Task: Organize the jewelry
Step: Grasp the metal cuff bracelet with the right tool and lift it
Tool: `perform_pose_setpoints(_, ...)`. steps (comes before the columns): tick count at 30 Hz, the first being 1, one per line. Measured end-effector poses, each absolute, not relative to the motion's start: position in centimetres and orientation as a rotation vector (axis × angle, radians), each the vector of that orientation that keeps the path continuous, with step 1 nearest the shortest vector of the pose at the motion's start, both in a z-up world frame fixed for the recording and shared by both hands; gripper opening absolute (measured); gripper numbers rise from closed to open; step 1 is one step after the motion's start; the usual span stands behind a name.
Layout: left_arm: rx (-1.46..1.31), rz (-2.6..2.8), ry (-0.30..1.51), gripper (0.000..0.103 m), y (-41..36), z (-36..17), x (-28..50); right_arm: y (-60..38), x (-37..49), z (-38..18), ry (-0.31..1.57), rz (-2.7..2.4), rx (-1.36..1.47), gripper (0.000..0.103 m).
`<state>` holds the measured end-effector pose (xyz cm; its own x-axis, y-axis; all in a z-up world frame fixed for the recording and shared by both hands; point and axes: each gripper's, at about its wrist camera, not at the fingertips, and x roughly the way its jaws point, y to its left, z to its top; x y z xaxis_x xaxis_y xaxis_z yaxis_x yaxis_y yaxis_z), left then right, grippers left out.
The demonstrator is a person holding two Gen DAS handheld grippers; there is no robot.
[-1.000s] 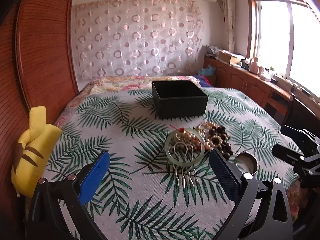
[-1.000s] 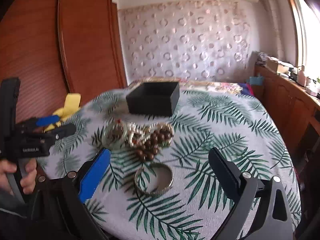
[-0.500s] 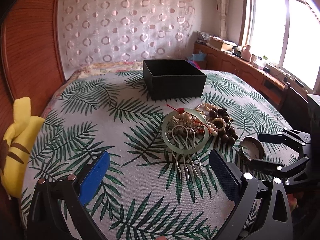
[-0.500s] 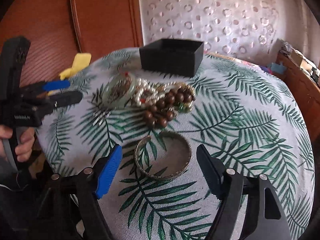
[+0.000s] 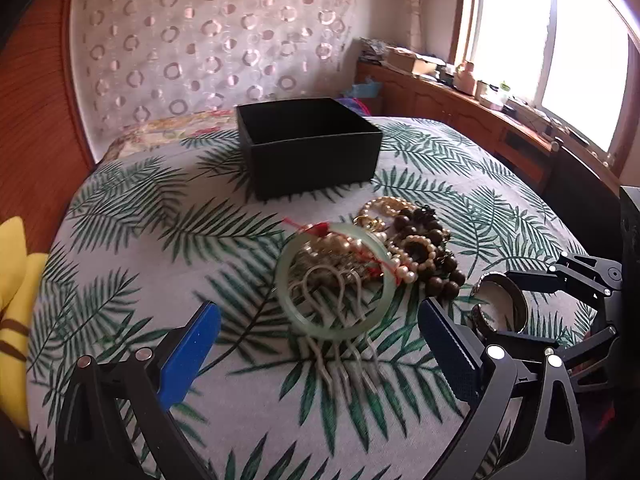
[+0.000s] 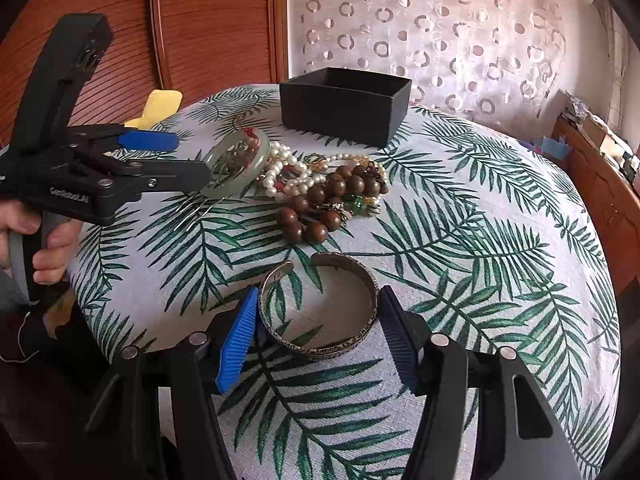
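Right fingers (image 6: 390, 336) sit either side of the cuff (image 6: 320, 308) on the bed (image 6: 480, 240), pads at its edges, not clearly clamped yet. Left gripper (image 5: 320, 344) is wide open near the bangle (image 5: 336, 280) and beads (image 6: 320, 204); box (image 5: 308, 144) behind.

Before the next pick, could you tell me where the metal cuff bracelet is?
In the right wrist view, the metal cuff bracelet lies on the leaf-print cloth between the right gripper fingers, just nearer than the wooden beads.

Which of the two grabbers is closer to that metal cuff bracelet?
The right gripper: its open fingers straddle the metal cuff bracelet. The left gripper hovers open off to the side, in front of the green bangle.
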<state>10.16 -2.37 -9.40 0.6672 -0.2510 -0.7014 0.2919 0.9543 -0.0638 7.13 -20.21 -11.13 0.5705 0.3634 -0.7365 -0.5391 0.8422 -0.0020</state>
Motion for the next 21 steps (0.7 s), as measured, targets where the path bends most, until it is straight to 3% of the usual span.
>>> perform_pose_setpoints(5,0.074,-0.327,0.814,0.083,-3.3,-9.7,11.5,-20.9,7.1,-10.9,0.801,0.522,-0.225,0.063)
perform_pose_setpoints(13,0.104,-0.344,0.862,0.081,-4.0,-10.5,13.2,-21.2,7.2,-10.4,0.787,0.518,-0.22,0.063)
perform_pose_setpoints(15,0.103,-0.347,0.872,0.069,-3.8,-10.7,13.3,-21.2,7.2,-10.2,0.783,0.518,-0.221,0.063)
perform_pose_setpoints(21,0.087,-0.34,0.848,0.069,-3.1,-10.3,13.0,-21.1,7.9,-9.7,0.772,0.52,-0.222,0.063)
